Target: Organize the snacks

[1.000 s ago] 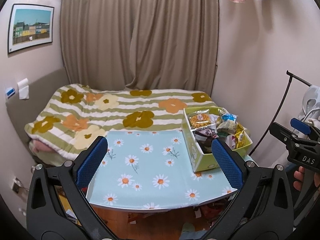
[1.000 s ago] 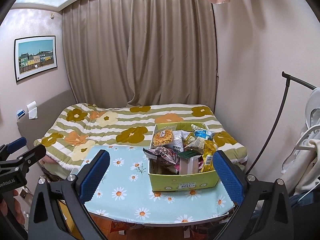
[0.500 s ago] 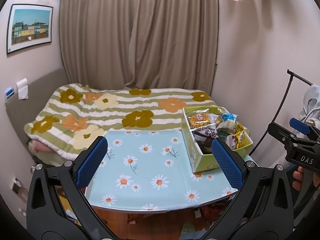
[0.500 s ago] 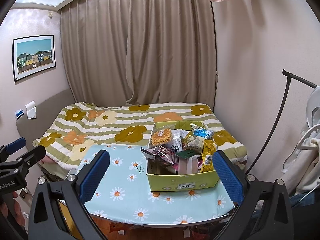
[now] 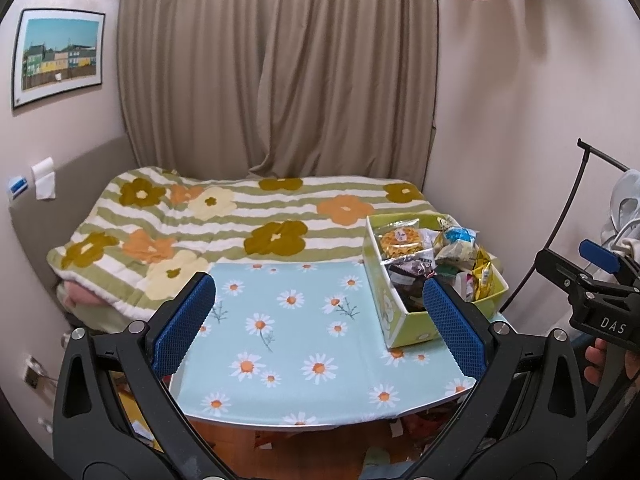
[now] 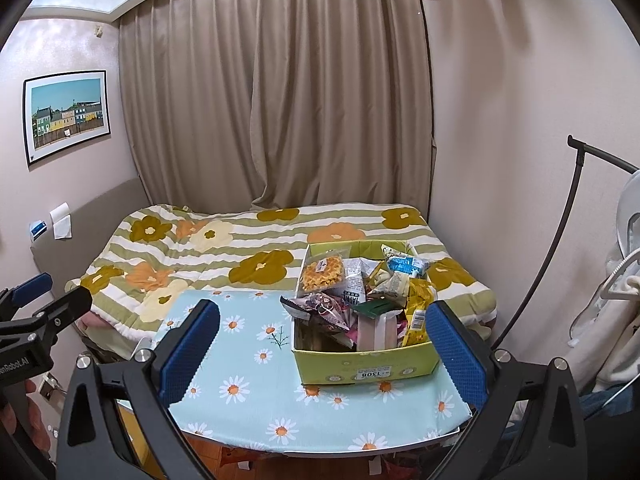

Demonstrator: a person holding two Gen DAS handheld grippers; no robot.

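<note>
Both pairs of tongs hang back from the worktop (image 6: 248, 396) with the daisy cloth, and each is spread wide with nothing between its blue pads: the left tongs (image 5: 316, 326) face the bare stretch of cloth, the right tongs (image 6: 320, 354) frame the green box (image 6: 360, 366) that sits toward the right end. All the snacks (image 6: 360, 292) in view are heaped in that box, none on the cloth; that could be a jumble waiting to be sorted or a haul already gathered in, and nothing here settles which. As for handling, these look like light foil and plastic packets, crinkly, slippery and puffed with air, so a hard squeeze on the belly would likely crush what's inside. The packet of golden waffle-like pieces (image 6: 323, 274) at the box's far left corner looks the most fragile; the sealed edge seam seems the safer hold. The yellow packets (image 6: 416, 312) stand on edge against the right wall and offer a top edge to pinch. The dark wrapper (image 6: 320, 310) droops over the left wall, limp, easy to nip at its loose end. The cardboard box itself is light and could slide if nudged.
</note>
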